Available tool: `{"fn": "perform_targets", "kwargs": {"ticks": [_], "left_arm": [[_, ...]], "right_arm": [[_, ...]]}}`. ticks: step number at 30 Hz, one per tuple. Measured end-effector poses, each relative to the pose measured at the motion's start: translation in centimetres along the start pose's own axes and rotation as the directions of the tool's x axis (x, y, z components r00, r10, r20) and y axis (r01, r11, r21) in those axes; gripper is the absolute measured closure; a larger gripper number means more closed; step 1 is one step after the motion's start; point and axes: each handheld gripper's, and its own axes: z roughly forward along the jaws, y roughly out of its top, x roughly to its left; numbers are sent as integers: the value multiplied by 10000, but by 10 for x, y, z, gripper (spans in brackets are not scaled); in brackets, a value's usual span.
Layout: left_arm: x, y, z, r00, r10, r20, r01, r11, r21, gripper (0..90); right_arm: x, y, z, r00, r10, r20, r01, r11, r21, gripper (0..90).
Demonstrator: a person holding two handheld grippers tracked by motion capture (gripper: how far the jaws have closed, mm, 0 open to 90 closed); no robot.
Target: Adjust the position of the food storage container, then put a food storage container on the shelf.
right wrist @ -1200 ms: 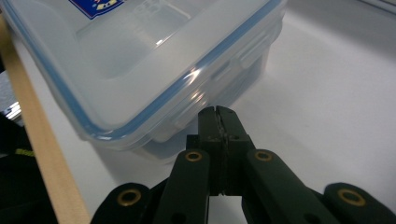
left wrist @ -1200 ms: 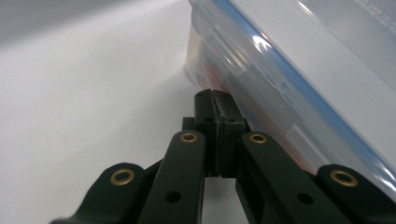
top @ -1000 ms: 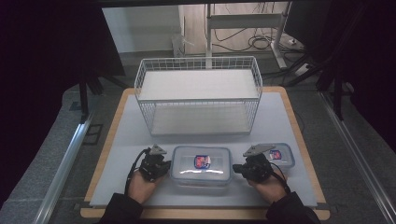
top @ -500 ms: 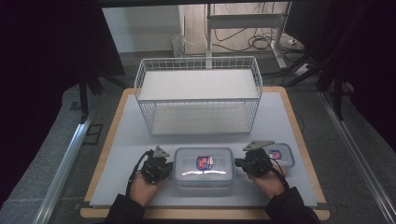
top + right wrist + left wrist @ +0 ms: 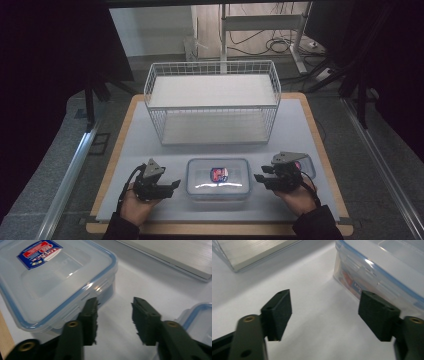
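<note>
Left tool (image 5: 174,184) jaws just opened, empty, beside container (image 5: 218,177).

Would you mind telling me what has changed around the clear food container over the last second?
Both tongs have let go of the clear lidded food container: their jaws have just been opening and nothing is between them now. The left tongs have drawn back leftward from its side; the right tongs have hardly moved. The container, the smaller container behind the right hand, and the white wire basket stayed where they were.

Lab, cabled desk frame (image 5: 260,30), test table (image 5: 310,125)
</note>
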Motion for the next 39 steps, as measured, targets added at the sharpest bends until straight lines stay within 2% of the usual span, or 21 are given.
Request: {"fn": "perform_targets", "kwargs": {"ticks": [3, 7, 10, 13, 15, 20, 26, 30, 34, 39], "left_arm": [[3, -9, -7, 9998, -206, 42, 207, 9996, -180, 181], [5, -18, -14, 9993, -373, 31, 373, 9989, -276, 115], [6, -22, -17, 9997, -233, 42, 235, 9990, -379, 104], [6, -24, -16, 9999, -109, -31, 107, 9992, -384, 79], [7, -24, -15, 9999, -81, 63, 84, 9988, -483, 62], [8, -23, -11, 9993, -182, 317, 197, 9986, -499, 52], [7, -19, -12, 9990, -178, 420, 206, 9976, -668, 50], [7, -13, -11, 9952, -473, 859, 523, 9971, -559, 53], [4, -6, -13, 9933, -397, 1082, 465, 9970, -615, 63], [1, 4, -14, 9858, -441, 1620, 566, 9957, -732, 61]], "right_arm": [[1, -3, -3, 9998, -206, -15, 205, 9996, -186, 366], [-1, -8, -6, 9998, -82, -185, 75, 9994, -351, 269], [-2, -11, -7, 9994, -61, -328, 49, 9993, -377, 243], [-2, -13, -5, 9997, -56, -251, 49, 9996, -269, 216], [-2, -13, -4, 9996, -21, -271, 13, 9996, -272, 200], [-2, -12, -4, 9995, 50, -325, -66, 9988, -491, 147], [-1, -10, -2, 9997, 91, -221, -101, 9990, -442, 87], [-2, -8, -3, 9988, 265, -404, -289, 9978, -593, 71], [0, -5, -3, 9977, 234, -643, -267, 9983, -513, 70], [6, 1, -1, 9962, 163, -861, -190, 9993, -311, 69]]}}
